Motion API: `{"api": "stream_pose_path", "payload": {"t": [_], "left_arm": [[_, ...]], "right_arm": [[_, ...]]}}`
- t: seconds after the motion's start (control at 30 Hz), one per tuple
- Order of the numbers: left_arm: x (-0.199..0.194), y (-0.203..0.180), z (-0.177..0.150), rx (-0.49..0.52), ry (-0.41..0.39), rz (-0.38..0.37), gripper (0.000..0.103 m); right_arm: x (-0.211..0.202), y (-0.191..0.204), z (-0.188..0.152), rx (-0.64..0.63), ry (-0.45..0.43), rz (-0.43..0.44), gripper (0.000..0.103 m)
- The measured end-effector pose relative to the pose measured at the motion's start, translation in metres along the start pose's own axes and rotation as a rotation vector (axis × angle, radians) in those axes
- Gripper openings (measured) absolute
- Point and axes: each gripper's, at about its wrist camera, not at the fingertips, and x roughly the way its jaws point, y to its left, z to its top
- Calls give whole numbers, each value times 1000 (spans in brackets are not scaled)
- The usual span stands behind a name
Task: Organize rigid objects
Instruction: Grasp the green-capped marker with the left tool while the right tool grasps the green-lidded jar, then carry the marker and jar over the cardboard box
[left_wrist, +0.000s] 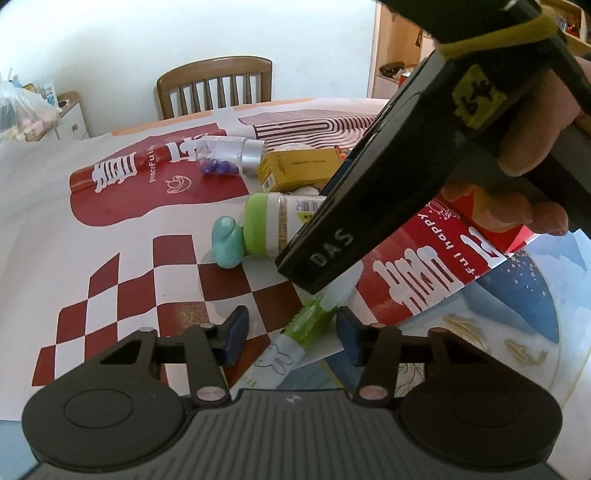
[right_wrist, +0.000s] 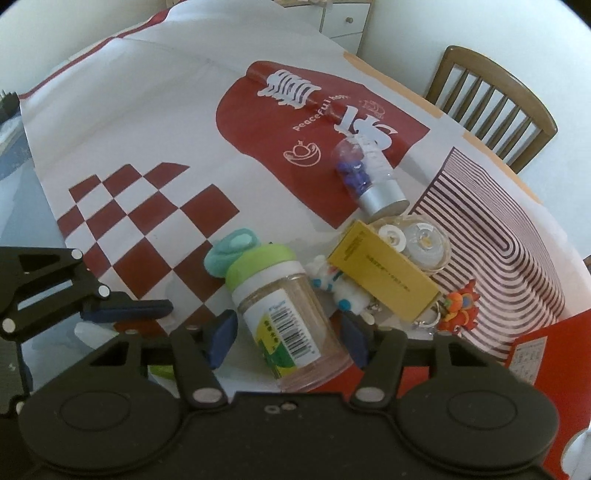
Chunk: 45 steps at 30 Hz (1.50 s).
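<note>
A green and white tube (left_wrist: 299, 332) with a rabbit drawing lies on the patterned table cover between the blue pads of my left gripper (left_wrist: 293, 334). The right pad sits close to the tube and a gap shows at the left pad, so the gripper is open. A clear jar with a green lid (right_wrist: 284, 314) lies on its side between the pads of my right gripper (right_wrist: 288, 339). A narrow gap shows on the jar's left side, so that gripper is open too. In the left wrist view the right gripper's black body (left_wrist: 369, 203) hides most of the jar (left_wrist: 273, 225).
A teal object (right_wrist: 231, 251) touches the jar's lid. Beyond lie a yellow box (right_wrist: 384, 273), a white plush toy (right_wrist: 340, 288), an orange toy (right_wrist: 460, 306), a clear round container (right_wrist: 421, 240) and a silver-capped bottle (right_wrist: 369, 173). A wooden chair (left_wrist: 214, 88) stands at the far edge.
</note>
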Motion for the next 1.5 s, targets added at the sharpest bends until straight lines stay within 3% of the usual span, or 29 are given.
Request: {"api": "stream_pose_path", "payload": {"t": [0.3, 0.4, 0.6, 0.97, 1.2, 1.5], "left_arm": [[-1, -6, 0, 15, 1, -10, 22], [-2, -5, 0, 4, 7, -24, 18], [-8, -5, -4, -23, 18, -29, 17], [-26, -5, -1, -129, 17, -35, 17], [-51, -11, 22, -217, 2, -60, 17], [-75, -37, 64, -249, -63, -86, 17]], "right_arm": [[-7, -1, -7, 34, -29, -29, 51], [-15, -1, -11, 69, -47, -32, 48], [-33, -2, -25, 139, -87, -30, 41], [-83, -20, -60, 295, -171, -16, 41], [-122, -31, -77, 333, -237, -34, 41], [-169, -61, -105, 395, -319, -72, 41]]}}
